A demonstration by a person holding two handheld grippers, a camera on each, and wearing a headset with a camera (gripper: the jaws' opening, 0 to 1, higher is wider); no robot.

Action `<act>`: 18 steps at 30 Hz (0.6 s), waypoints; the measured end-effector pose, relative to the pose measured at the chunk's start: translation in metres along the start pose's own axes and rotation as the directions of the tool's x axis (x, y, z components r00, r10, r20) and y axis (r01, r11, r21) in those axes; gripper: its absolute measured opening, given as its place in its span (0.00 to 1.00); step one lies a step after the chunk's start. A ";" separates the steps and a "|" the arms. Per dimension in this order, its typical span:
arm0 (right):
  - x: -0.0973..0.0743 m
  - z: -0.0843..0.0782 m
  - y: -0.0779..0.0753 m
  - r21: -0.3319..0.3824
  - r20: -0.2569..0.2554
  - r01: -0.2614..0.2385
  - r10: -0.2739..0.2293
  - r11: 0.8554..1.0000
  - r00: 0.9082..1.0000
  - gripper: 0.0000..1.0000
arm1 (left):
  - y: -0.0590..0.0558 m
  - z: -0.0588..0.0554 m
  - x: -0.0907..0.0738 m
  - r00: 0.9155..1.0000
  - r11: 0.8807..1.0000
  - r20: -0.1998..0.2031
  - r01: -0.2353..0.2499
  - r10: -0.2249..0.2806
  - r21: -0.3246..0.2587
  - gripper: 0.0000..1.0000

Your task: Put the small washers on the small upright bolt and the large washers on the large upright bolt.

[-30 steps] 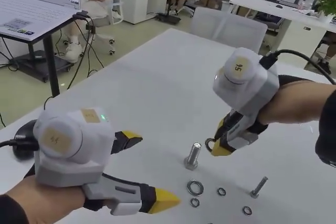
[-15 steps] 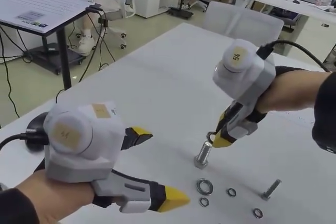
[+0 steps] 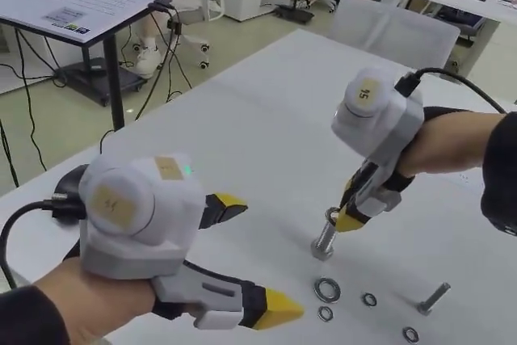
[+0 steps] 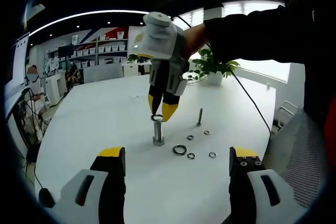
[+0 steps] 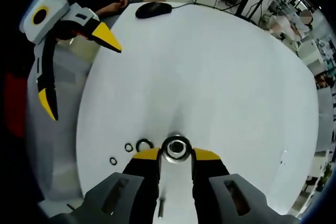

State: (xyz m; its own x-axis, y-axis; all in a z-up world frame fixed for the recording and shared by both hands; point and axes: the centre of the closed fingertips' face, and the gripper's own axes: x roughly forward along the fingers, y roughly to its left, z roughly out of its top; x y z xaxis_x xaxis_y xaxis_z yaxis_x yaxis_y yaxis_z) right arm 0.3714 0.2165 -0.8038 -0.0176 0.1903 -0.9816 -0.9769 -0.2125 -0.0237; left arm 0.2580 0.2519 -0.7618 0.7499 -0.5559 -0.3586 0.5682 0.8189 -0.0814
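Right gripper [image 3: 341, 220] is clamped on a large washer [image 4: 156, 118], pinched by the rim with the ring roughly flat. The washer sits right at the tip of the large bolt [image 3: 323, 245]. I can't tell whether the hole is over the thread or just above it. The right gripper view looks down through the ring, and it's roughly centred on the bolt end.

Left gripper [image 3: 257, 258] has its jaws wide apart and empty, hovering over the table [image 3: 242, 119], off to the side of the parts.

Loose on the table near the large bolt's base are a second large washer [image 3: 327, 289] and a few small washers [image 3: 369, 300]. The small bolt [image 3: 434, 298] is past them and looks upright in the left gripper view.

Handling, my read:
- **Material:** the washers look like plain steel, so rigid, light, thin and slick. No crush risk, but slip risk is real.
- **Grip:** a rim pinch on the outer edge, as here, leaves the hole free for the bolt.
- **Pickup:** washers lying flat offer very little edge to grab, and the small ones will be worst.
- **Bolts:** they stand on their heads with nothing visibly fixing them, so a sideways nudge probably tips one. The drop wants to be vertical, with a gentle release.
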 end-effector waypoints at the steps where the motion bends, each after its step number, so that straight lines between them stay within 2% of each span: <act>1: 0.000 0.000 0.000 -0.001 0.000 0.000 0.000 1.000 1.000 0.23 | 0.000 0.000 0.000 1.000 1.000 0.000 0.000 0.000 -0.002 0.81; 10: 0.005 -0.004 -0.003 -0.006 -0.017 -0.001 0.000 1.000 1.000 0.23 | 0.000 -0.001 0.001 1.000 1.000 -0.004 0.003 -0.003 -0.003 0.81; 18: 0.006 -0.003 0.000 -0.009 -0.019 -0.010 0.010 1.000 1.000 0.23 | 0.001 -0.001 0.000 1.000 1.000 -0.003 0.001 -0.001 -0.004 0.80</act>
State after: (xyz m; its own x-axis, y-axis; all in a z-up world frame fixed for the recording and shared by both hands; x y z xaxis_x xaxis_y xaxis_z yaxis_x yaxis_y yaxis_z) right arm 0.3721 0.2149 -0.8107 -0.0229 0.1697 -0.9852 -0.9748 -0.2226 -0.0157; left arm 0.2583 0.2523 -0.7630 0.7483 -0.5562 -0.3614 0.5674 0.8190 -0.0855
